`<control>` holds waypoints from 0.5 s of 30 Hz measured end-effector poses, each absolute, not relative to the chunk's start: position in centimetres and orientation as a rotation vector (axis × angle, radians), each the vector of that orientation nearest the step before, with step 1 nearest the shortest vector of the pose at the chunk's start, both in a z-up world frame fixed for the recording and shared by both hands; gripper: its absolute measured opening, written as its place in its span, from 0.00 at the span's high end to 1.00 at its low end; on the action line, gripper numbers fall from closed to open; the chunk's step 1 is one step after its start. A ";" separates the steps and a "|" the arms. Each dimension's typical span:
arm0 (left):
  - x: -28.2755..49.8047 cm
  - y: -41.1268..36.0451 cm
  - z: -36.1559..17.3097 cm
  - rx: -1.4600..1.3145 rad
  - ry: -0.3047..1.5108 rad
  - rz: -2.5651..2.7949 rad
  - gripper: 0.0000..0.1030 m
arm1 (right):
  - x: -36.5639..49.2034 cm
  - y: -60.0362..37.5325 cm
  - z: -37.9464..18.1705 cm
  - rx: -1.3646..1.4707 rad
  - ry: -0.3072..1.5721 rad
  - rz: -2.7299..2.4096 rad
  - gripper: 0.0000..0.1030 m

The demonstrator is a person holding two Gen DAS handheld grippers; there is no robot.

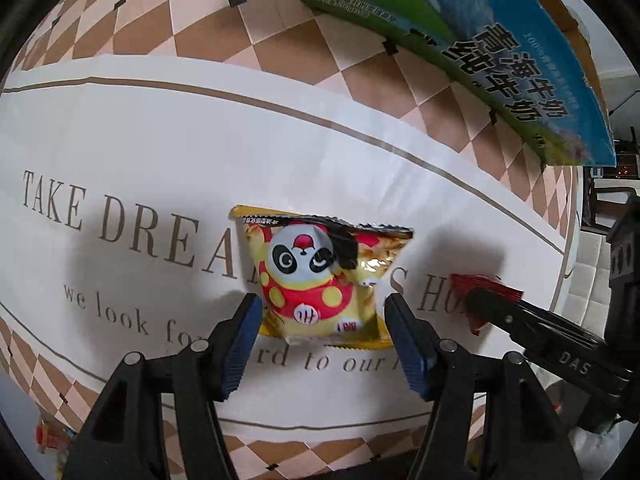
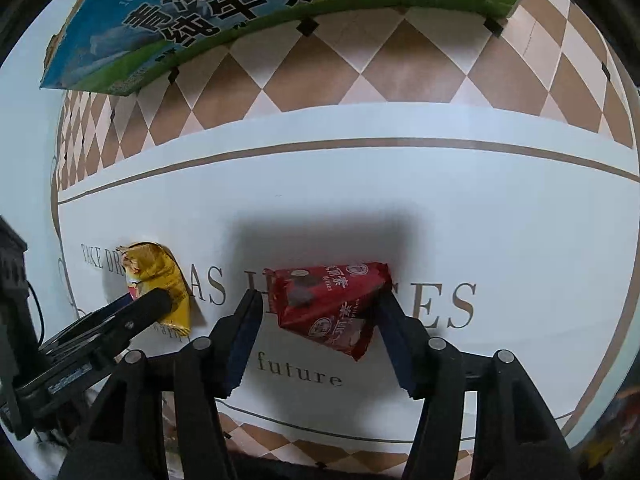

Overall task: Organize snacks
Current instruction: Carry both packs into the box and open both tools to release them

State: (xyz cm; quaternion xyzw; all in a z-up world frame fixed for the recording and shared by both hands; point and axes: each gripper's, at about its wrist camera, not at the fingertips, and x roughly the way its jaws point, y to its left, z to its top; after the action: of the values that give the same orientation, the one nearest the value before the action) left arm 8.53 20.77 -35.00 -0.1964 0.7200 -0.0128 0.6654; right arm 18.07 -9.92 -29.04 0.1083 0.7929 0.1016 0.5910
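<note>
A yellow snack packet with a panda figure [image 1: 320,280] lies on the white lettered cloth [image 1: 160,128], between the blue pads of my left gripper [image 1: 322,312]. The pads stand right at its two sides without squeezing it, so the gripper is open. A red snack packet [image 2: 328,304] lies between the fingers of my right gripper [image 2: 316,308]. A gap shows at its left pad and the right pad is at the packet's edge; it is open. The yellow packet [image 2: 160,276] and red packet [image 1: 476,282] also show in each other's views, side by side.
A blue and green milk carton box [image 1: 460,40] stands at the back on the brown and cream checked tablecloth [image 1: 208,36]; its printed side [image 2: 240,8] faces me. Another colourful wrapper [image 1: 48,436] peeks in at the lower left edge.
</note>
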 end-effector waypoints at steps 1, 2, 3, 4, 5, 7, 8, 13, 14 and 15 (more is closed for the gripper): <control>8.1 20.9 -34.7 -0.447 1.622 -0.028 0.40 | 18.8 -9.1 -28.4 0.250 1.847 0.236 0.39; 8.2 20.7 -34.7 -0.443 1.622 -0.022 0.40 | 18.7 -9.1 -28.4 0.249 1.846 0.238 0.39; 8.2 20.4 -34.8 -0.433 1.627 -0.013 0.40 | 18.7 -9.1 -28.5 0.249 1.846 0.237 0.39; 8.5 20.9 -34.4 -0.427 1.630 -0.004 0.40 | 18.6 -9.0 -28.5 0.248 1.846 0.234 0.39; 9.6 19.4 -35.0 -0.422 1.635 0.006 0.40 | 18.4 -9.0 -28.7 0.248 1.849 0.232 0.39; 10.1 19.0 -35.5 -0.402 1.652 0.039 0.40 | 18.6 -10.1 -28.4 0.251 1.853 0.227 0.39; 10.3 18.9 -35.6 -0.391 1.655 0.049 0.40 | 18.6 -10.1 -28.4 0.251 1.855 0.222 0.39; 11.6 17.7 -36.9 -0.328 1.651 0.053 0.40 | 18.3 -10.3 -28.5 0.253 1.858 0.200 0.39; 11.7 17.5 -36.9 -0.308 1.647 0.056 0.40 | 18.2 -10.2 -28.6 0.249 1.856 0.199 0.39; 11.8 17.6 -36.9 -0.296 1.645 0.057 0.40 | 18.1 -10.1 -28.7 0.246 1.854 0.198 0.39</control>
State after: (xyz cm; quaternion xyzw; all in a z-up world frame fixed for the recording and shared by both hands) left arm 11.78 17.59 -36.94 -0.1313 0.7300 0.0255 0.6702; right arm 18.10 -10.14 -28.75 0.1058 0.7964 0.0849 0.5894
